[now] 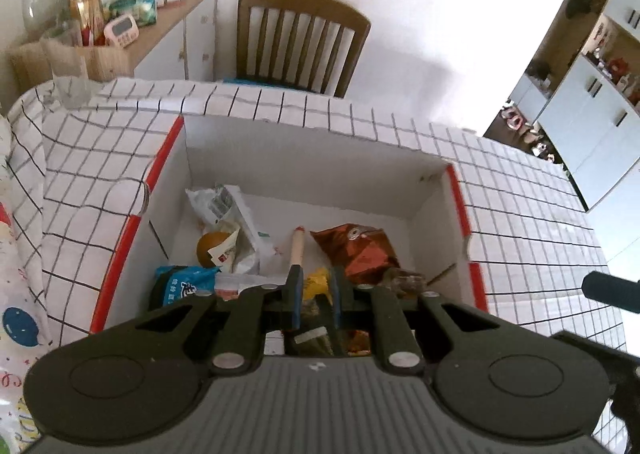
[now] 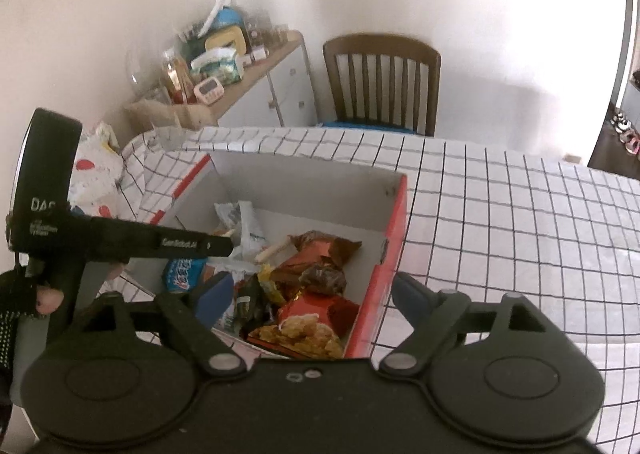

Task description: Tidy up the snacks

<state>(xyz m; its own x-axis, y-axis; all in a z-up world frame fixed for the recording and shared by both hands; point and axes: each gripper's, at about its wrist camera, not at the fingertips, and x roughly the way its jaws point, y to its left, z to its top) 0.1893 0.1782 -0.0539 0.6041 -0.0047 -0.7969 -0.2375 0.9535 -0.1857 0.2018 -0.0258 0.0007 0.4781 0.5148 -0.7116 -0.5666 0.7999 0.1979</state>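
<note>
Snack packets [image 2: 304, 286] lie heaped inside a red-edged cardboard box [image 1: 168, 158] on the checked tablecloth [image 2: 500, 222]. The left gripper [image 1: 316, 294], above the box, is clenched with nothing visibly held; the right gripper [image 2: 308, 298] is spread wide, empty.

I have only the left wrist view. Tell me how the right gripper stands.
Observer: The right gripper is open with nothing between its pads. One finger hangs over the box, the other outside its red side wall.
Operator: Name what lies under it.
Observer: A red packet printed with fried pieces lies at the box's near end, mostly hidden in your view.
Operator: Report anything else I lack.
Observer: A fingertip of the person's hand shows on the handle at the picture's left edge.
</note>
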